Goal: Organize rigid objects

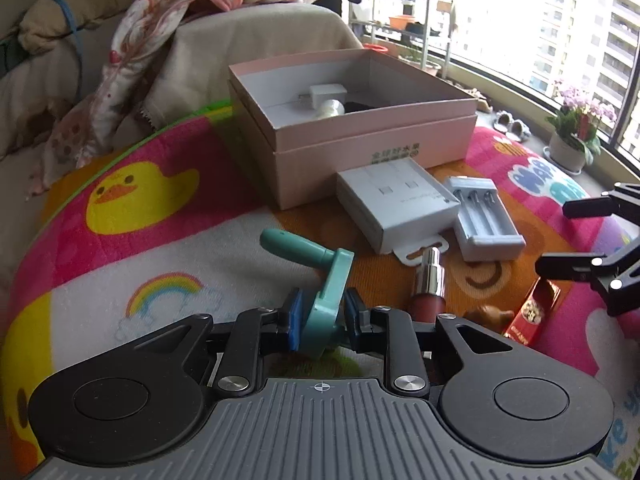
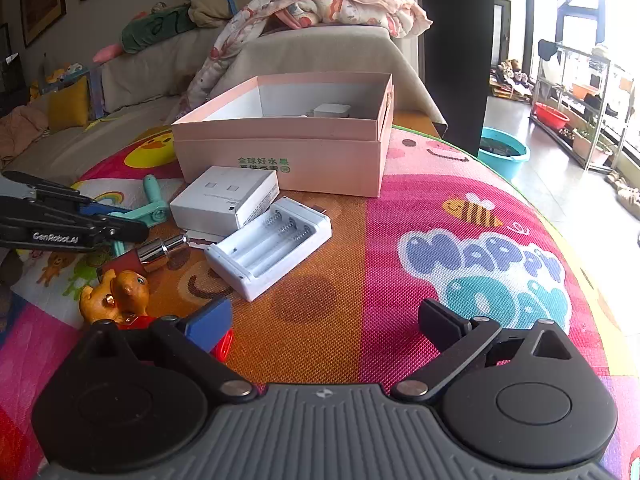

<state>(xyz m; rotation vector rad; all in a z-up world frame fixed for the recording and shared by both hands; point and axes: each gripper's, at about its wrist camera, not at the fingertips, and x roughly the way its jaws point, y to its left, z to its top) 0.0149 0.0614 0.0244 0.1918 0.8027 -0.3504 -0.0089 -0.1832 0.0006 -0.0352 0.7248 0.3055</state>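
Observation:
My left gripper (image 1: 320,316) is shut on a teal plastic crank handle (image 1: 326,292), which lies low over the play mat; it also shows in the right wrist view (image 2: 150,204). My right gripper (image 2: 326,322) is open and empty above the mat, and shows at the right edge of the left wrist view (image 1: 576,240). An open pink box (image 1: 360,120) (image 2: 296,144) stands ahead, holding a white adapter (image 1: 326,94) and other small items. In front of it lie a white carton (image 1: 396,204), a white battery charger (image 2: 268,248), a silver-capped bottle (image 1: 428,284), a red packet (image 1: 532,312) and an orange figurine (image 2: 120,292).
A colourful play mat (image 2: 440,220) covers the surface. A beige sofa with a draped blanket (image 2: 320,4) stands behind the box. A teal basin (image 2: 504,152) and racks stand on the floor to the right; potted flowers (image 1: 580,120) stand by the window.

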